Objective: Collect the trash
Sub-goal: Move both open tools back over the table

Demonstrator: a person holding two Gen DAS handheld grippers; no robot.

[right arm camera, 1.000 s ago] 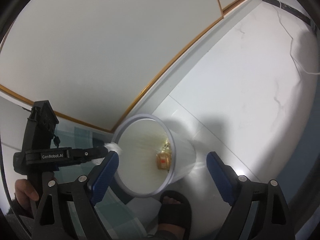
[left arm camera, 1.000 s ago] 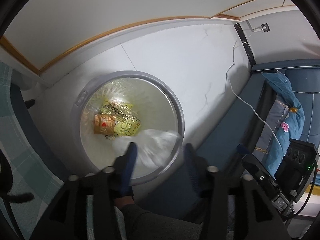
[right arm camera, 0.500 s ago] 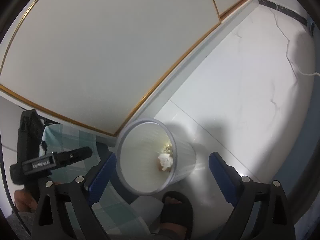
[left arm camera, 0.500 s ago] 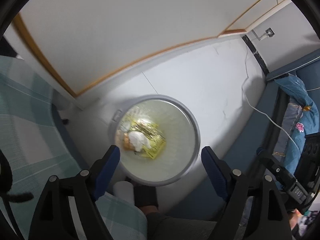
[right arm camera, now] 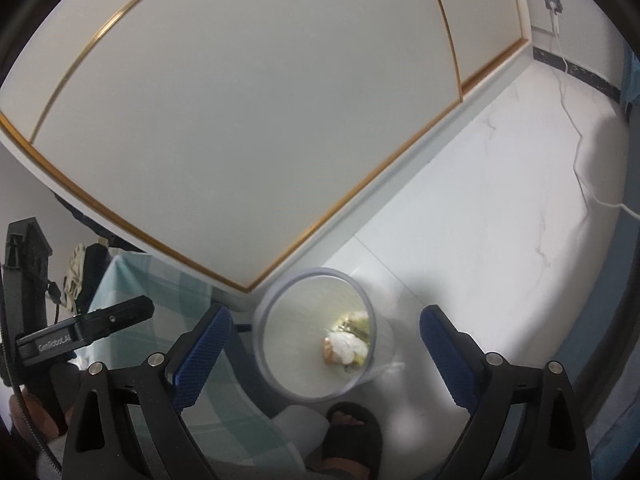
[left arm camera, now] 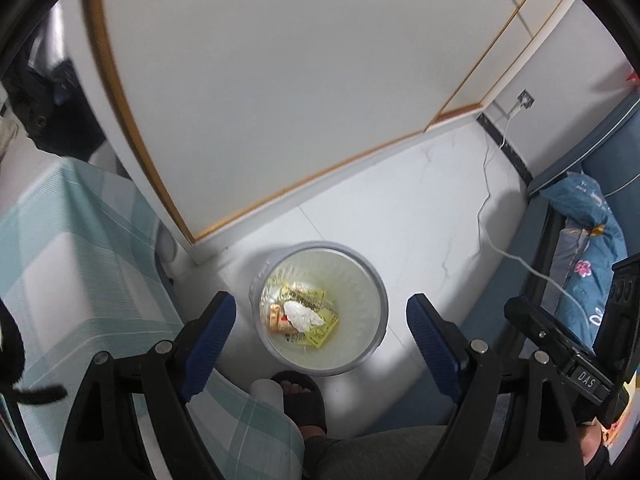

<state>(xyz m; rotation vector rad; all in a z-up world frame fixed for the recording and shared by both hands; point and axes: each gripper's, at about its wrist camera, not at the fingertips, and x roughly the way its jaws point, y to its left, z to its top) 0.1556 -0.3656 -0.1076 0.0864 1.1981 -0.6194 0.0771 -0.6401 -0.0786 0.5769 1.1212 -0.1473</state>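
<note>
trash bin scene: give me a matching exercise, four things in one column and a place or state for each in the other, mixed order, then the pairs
Things
1. white crumpled tissue
2. trash bin
3. left gripper
4. black sandal

Place or state
A. jaws open, holding nothing
B. standing on the white floor by the cabinet corner
C. on the person's foot beside the bin
D. lying on the wrappers in the bin

Pairs: 1-D, 2-B, 3-A, 4-C

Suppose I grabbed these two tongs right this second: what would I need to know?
Left tongs: open, empty, held above the bin.
Right tongs: open, empty, also above the bin.
Trash bin: upright on the white floor by the cabinet, beside the checked cloth.
Inside it: a crumpled white tissue on top of yellow wrappers and an orange packet.
Done: that trash is in the bin.
Left: no loose trash shows in either view; look around for more.
</note>
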